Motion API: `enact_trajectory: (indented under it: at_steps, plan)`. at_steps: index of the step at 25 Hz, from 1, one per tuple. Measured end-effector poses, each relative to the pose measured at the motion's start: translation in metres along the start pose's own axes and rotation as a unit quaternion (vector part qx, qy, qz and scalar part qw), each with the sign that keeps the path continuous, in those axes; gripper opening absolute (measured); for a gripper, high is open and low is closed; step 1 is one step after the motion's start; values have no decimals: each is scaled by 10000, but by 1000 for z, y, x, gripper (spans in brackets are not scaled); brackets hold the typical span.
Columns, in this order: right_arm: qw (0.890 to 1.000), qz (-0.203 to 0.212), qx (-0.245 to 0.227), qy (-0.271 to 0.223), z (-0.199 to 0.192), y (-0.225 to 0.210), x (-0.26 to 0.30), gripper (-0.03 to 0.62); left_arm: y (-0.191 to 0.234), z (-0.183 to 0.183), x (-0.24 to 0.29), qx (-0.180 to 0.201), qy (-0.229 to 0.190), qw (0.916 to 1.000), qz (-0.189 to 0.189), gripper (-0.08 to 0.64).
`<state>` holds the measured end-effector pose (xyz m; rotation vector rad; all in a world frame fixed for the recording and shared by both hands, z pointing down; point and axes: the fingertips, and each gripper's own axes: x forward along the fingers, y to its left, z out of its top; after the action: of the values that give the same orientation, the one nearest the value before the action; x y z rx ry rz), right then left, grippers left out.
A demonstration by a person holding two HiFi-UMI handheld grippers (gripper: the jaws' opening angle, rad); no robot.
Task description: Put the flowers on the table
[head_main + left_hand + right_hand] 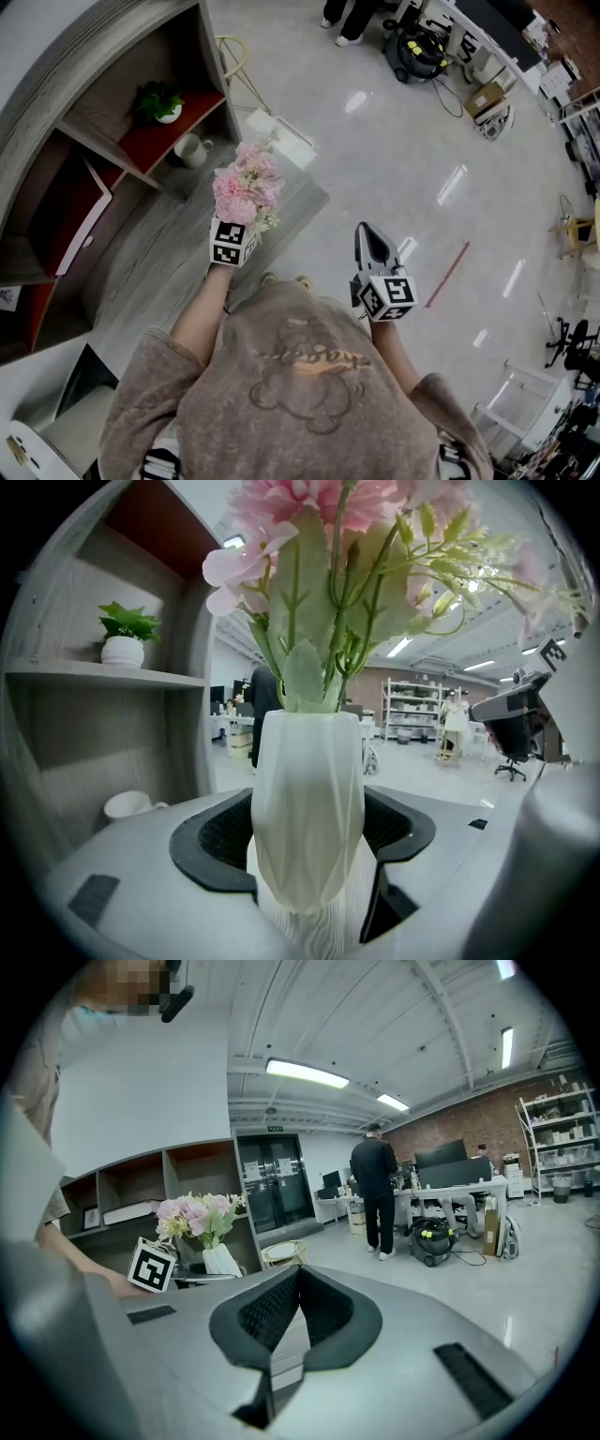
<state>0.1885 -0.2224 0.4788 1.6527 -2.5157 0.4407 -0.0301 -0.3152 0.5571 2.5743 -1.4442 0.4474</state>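
A bunch of pink flowers (247, 186) stands in a white faceted vase (307, 808), and my left gripper (246, 221) is shut on the vase body. In the left gripper view the vase fills the space between the black pads, with the blooms (328, 517) rising above it. The vase hangs upright over the far end of the grey wooden table top (169, 253). My right gripper (372, 241) is held to the right over the floor, its jaws (298, 1283) shut on nothing. From the right gripper view the flowers (197, 1213) show at the left.
A grey shelf unit (112, 56) with red panels stands beyond the table; it holds a small potted plant (159, 101) and a white mug (192, 148). A small side table (281, 131) stands ahead. A person (375, 1194) and a vacuum cleaner (417, 52) are far across the floor.
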Motion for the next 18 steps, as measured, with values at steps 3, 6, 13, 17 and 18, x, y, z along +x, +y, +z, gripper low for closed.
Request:
enact_trajectory:
  at_steps: [3,6,13,17,18]
  plan:
    - [10000,1,11,8,-1,0,0,-12,0,-3,4,-1,44,10000,-25,354]
    - [10000,5,2,22,-2,-1,0,-12,-1,-10,7,-14,115,9999,-34,354]
    - [10000,36,2,47,-4,0,4,-12,-3,-23,8,40,246,9997,-54,354]
    - [10000,47,2,43,-5,2,5,-12,-3,-23,8,64,238,9997,-76,354]
    - [10000,52,8,49,-6,3,5,-12,-3,-23,8,64,245,9996,-83,354]
